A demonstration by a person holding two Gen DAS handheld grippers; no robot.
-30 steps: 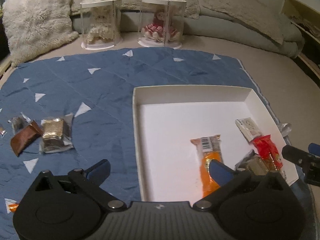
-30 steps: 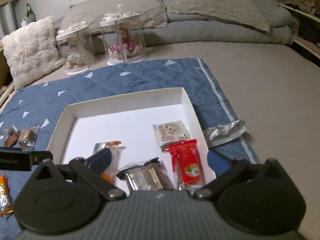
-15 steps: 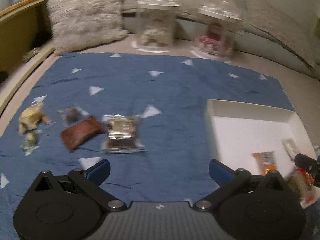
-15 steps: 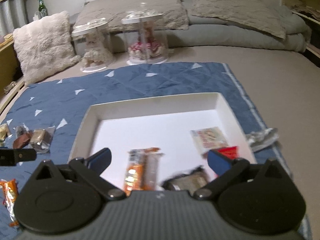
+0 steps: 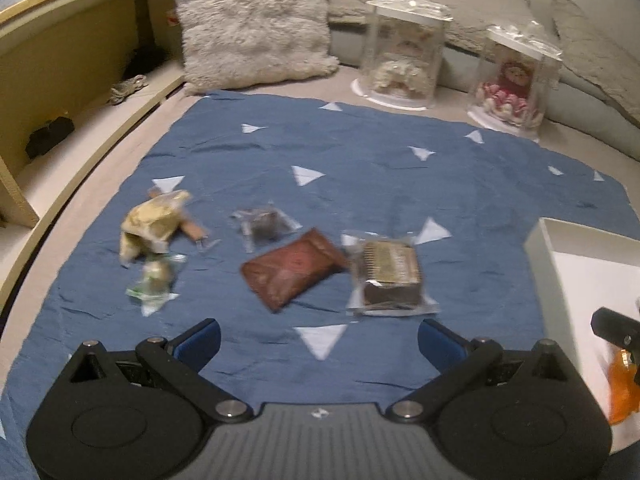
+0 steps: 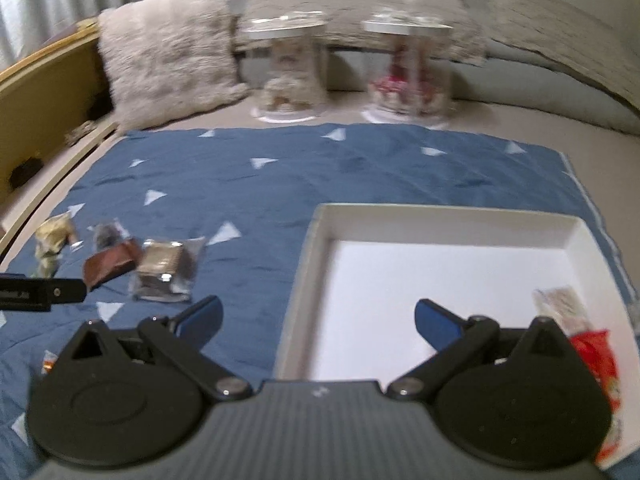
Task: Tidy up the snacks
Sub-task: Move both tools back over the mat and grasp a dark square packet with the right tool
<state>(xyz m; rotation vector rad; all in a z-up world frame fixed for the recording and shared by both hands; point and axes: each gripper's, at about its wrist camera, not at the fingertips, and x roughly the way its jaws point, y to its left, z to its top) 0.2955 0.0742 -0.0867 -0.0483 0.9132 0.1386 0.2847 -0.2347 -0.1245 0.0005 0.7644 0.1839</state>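
My left gripper (image 5: 319,340) is open and empty, low over the blue quilt (image 5: 360,168). Just ahead of it lie a brown packet (image 5: 294,270), a clear-wrapped brown cake (image 5: 390,276), a small dark wrapped snack (image 5: 262,226), a yellow-green packet (image 5: 154,222) and a small green candy (image 5: 154,282). My right gripper (image 6: 318,320) is open and empty over the left edge of the white box (image 6: 440,216). A red packet (image 6: 596,360) and a pale packet (image 6: 560,304) lie at the box's right side. The box corner (image 5: 576,236) and an orange snack (image 5: 620,392) show in the left view.
Two clear doll cases (image 5: 404,56) (image 5: 516,84) and a fluffy pillow (image 5: 256,24) stand beyond the quilt. A wooden shelf (image 5: 60,80) runs along the left. My left gripper's finger (image 6: 40,292) shows in the right view, my right one's fingertip (image 5: 616,324) in the left view.
Both grippers have swung left. The left one has left the box and now faces the loose snacks on the quilt. The right one has moved from the box's middle to its left edge.
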